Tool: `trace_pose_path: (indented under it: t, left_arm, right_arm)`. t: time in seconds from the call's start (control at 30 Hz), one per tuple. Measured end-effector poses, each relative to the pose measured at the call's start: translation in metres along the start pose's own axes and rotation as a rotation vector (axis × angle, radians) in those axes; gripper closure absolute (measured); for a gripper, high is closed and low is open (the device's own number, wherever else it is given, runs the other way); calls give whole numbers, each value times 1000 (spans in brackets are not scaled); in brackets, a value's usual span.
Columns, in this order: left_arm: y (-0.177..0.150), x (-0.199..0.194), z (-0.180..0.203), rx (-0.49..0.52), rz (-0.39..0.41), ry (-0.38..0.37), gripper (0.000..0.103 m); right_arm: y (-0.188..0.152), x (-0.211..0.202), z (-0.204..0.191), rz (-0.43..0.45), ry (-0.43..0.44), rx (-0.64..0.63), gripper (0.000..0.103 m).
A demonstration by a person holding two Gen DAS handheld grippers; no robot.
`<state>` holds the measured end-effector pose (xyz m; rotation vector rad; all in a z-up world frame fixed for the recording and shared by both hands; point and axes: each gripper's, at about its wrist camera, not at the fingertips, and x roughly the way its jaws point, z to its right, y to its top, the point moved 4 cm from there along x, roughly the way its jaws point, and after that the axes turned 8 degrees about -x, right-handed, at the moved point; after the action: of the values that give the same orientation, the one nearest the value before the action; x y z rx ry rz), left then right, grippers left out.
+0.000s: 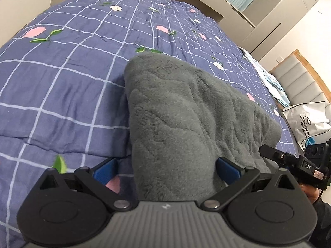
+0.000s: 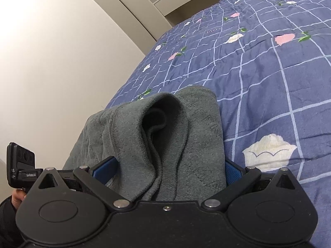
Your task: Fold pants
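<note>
Both grippers sit low over the bed; the left gripper is spread around grey fleece pants, the right gripper likewise; only the right wrist view shows the open waistband; only the left shows a white bag.

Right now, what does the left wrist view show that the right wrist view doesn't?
Only the left wrist view shows a white shopping bag, a padded headboard and the pants' fleecy folded face. Only the right wrist view shows the open waistband and a plain cream wall. Both show the grey pants between wide-open tool fingers, the left tool, the right tool, and the blue checked floral quilt.
</note>
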<state>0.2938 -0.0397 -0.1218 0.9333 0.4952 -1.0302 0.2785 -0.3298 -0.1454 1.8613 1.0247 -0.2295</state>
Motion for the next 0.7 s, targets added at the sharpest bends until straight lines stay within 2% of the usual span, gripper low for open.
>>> trace_pose_path:
  t: [0.27, 0.33, 0.53, 0.63, 0.7]
  left_arm:
    - [-5, 3, 20, 28, 9, 69, 0]
    - [-7, 1, 27, 38, 6, 80, 5]
    - [-8, -3, 39, 56, 2, 120, 7]
    - [-8, -1, 35, 31, -5, 113, 0]
    - [-8, 4, 29, -1, -22, 95, 0]
  right_arm:
    - [-6, 4, -16, 31, -69, -14, 0]
    - [-7, 3, -20, 29, -76, -25, 1]
    - [-7, -7, -31, 32, -92, -52, 12]
    - [-9, -8, -30, 35, -92, -39, 11]
    - [-9, -4, -28, 26, -87, -21, 3]
